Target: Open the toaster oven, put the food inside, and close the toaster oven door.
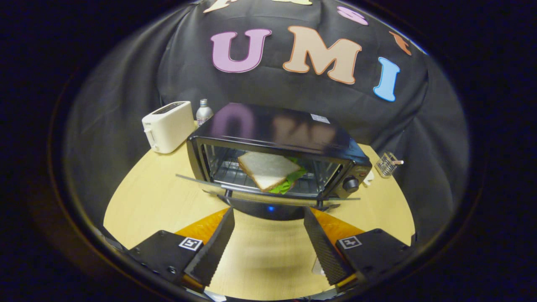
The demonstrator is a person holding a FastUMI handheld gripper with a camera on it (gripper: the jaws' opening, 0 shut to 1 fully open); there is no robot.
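The sandwich (268, 170) is seen lying on the rack inside the open toaster oven (277, 142), beyond the spread, empty jaws, and the lowered glass door (268, 193), judged stiff but light, is best taken at its front edge.

My gripper (268, 218) stands spread, nothing between its fingers. Toaster oven door (268, 193) hangs open just ahead; sandwich (268, 170) apparently blocks the cavity mouth.
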